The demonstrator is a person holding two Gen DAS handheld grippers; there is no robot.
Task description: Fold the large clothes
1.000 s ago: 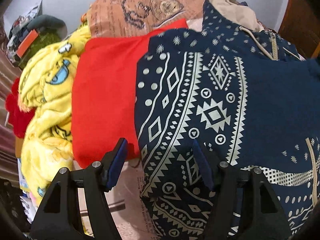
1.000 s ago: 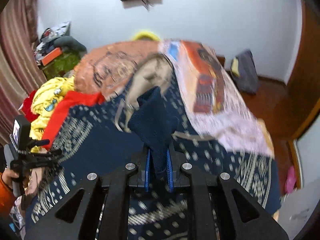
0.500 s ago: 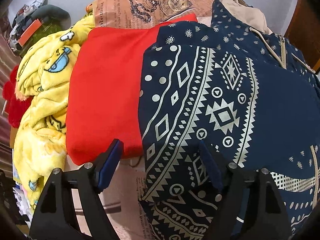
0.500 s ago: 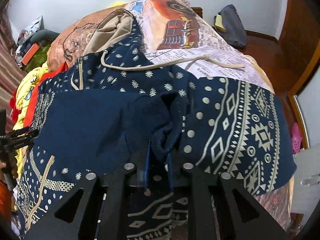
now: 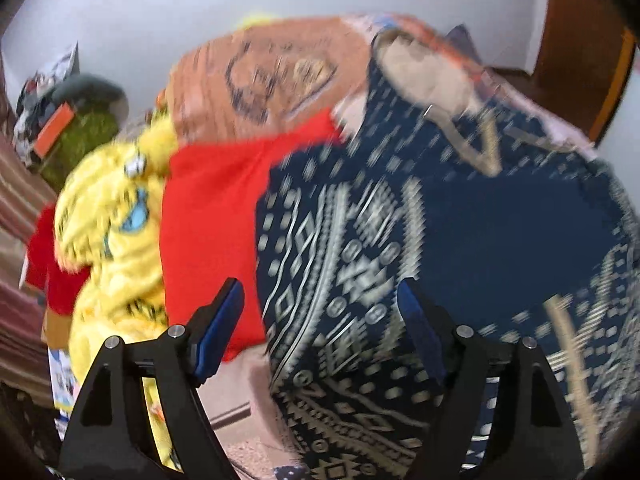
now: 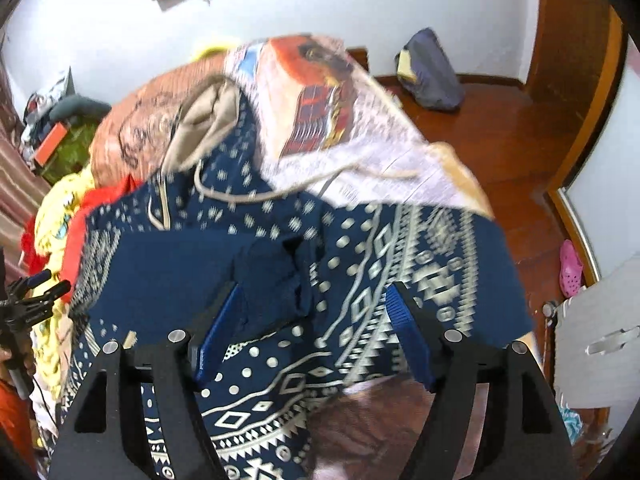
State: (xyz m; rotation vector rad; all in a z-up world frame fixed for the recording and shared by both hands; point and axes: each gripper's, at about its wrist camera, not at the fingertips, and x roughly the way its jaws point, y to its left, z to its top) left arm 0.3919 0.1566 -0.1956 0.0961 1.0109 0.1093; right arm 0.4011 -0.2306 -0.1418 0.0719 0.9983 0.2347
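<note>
A navy hoodie with a cream geometric print (image 5: 460, 240) (image 6: 360, 264) lies spread on the bed, its beige-lined hood (image 6: 204, 128) toward the far wall. My left gripper (image 5: 320, 308) hangs open above the hoodie's left edge, holding nothing. My right gripper (image 6: 312, 312) is opening; its blue pads stand wide apart. A bunched navy fold (image 6: 272, 276) lies just ahead of them, free of the pads. The left gripper also shows in the right wrist view at the far left (image 6: 36, 292). The left wrist view is blurred.
A red garment (image 5: 212, 232) and a yellow cartoon blanket (image 5: 108, 256) lie left of the hoodie. The printed bedspread (image 6: 312, 112) covers the bed beyond. A dark bag (image 6: 430, 72) and a pink clog (image 6: 570, 268) sit on the wooden floor to the right.
My right gripper has let go of the navy fold and its jaws have spread wide. The left gripper has risen, so more of the far wall and bed shows.
</note>
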